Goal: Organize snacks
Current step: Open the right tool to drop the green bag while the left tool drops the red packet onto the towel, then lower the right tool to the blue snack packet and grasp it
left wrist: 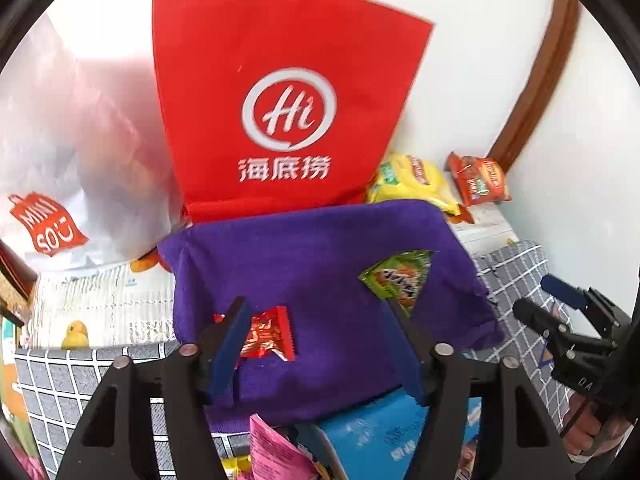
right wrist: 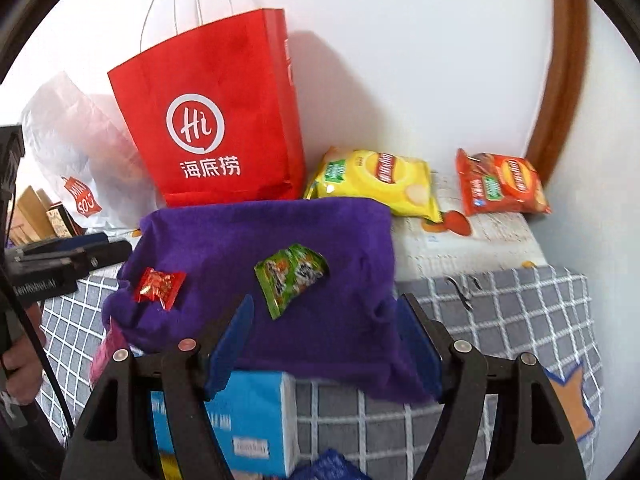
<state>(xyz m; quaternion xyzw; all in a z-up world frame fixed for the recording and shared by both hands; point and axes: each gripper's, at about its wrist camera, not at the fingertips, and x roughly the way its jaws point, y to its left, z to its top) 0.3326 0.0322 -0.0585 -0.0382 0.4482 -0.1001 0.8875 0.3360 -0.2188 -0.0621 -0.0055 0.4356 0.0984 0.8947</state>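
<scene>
- Right wrist view shows two small snack packets lying on the purple cloth: a red candy packet near its left edge and a green packet near the middle, well apart from each other.
- Behind the cloth, by the wall, lie two chip bags: a yellow chip bag and an orange chip bag, side by side but not touching.
- One red paper bag stands upright behind the cloth; one white plastic bag slumps to its left.
- One blue box sits under the cloth's near edge.
- Left gripper has its jaws spread and pinches nothing; the red candy packet lies on the cloth just past its left finger.
- Right gripper also stands spread and empty above the cloth.
- Judged from this, sorting is partly done: two packets placed on the cloth, two chip bags not yet gathered, and more wrappers poke out at the near edge.
</scene>
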